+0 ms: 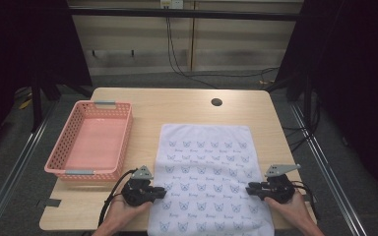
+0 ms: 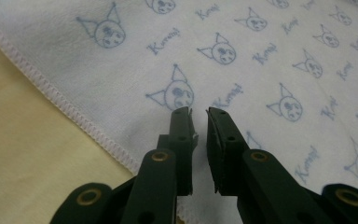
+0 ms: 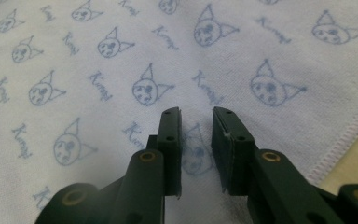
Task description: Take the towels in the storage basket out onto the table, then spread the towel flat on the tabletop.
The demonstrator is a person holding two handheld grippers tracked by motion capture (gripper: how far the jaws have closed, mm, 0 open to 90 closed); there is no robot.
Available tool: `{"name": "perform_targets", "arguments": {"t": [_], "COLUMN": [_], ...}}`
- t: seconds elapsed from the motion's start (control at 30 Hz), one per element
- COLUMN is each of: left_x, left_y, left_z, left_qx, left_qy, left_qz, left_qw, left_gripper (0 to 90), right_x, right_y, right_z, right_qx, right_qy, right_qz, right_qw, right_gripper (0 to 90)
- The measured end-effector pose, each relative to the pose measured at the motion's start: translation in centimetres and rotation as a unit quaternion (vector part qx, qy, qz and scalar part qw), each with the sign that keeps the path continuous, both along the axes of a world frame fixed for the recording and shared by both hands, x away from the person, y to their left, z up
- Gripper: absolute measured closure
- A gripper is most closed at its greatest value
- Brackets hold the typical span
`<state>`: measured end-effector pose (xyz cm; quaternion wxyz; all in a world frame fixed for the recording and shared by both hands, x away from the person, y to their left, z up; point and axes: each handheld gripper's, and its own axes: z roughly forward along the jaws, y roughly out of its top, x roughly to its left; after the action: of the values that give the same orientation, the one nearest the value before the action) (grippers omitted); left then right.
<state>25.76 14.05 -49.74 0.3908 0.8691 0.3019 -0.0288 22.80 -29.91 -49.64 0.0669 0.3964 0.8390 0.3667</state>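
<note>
Near edge: left gripper and right gripper, jaws slightly spread, gripping nothing, over towel flat on counter. Soft, light, limp; best pinched at hemmed side edges.

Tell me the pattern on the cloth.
White cloth with blue cat-like faces and script words; clearest in the left gripper view.

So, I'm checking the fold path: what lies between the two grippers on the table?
In the high view, the stretch between the left gripper and right gripper holds nothing but the flat printed cloth.
</note>
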Motion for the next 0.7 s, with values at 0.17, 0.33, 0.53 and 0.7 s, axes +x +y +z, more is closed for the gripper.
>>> {"name": "perform_targets", "arguments": {"t": [0.17,0.33,0.53,0.7], "left_x": [-1.5,1.7,6.4,6.6], "left_y": [0.2,-0.8,-2.6,-2.9], "left_z": [0.2,1.8,1.2,-0.4], "left_qx": [-0.006,-0.048,-0.040,0.002], "left_qy": [0.012,-0.020,-0.023,-0.033], "left_qz": [-0.019,0.006,0.050,0.042], "left_qw": [0.9997,0.9987,0.9977,0.9986], "left_gripper": [79.9,78.2,74.1,78.3], "right_x": [-0.8,1.3,5.8,8.0], "right_y": [0.1,0.2,0.3,0.5], "right_z": [0.1,0.8,1.1,0.5], "right_qx": [0.001,0.013,0.014,-0.012], "right_qy": [0.006,-0.017,-0.034,-0.032], "right_qz": [0.010,-0.010,-0.045,-0.056], "right_qw": [0.9999,0.9997,0.9983,0.9979], "right_gripper": [71.3,68.6,65.8,63.0]}}
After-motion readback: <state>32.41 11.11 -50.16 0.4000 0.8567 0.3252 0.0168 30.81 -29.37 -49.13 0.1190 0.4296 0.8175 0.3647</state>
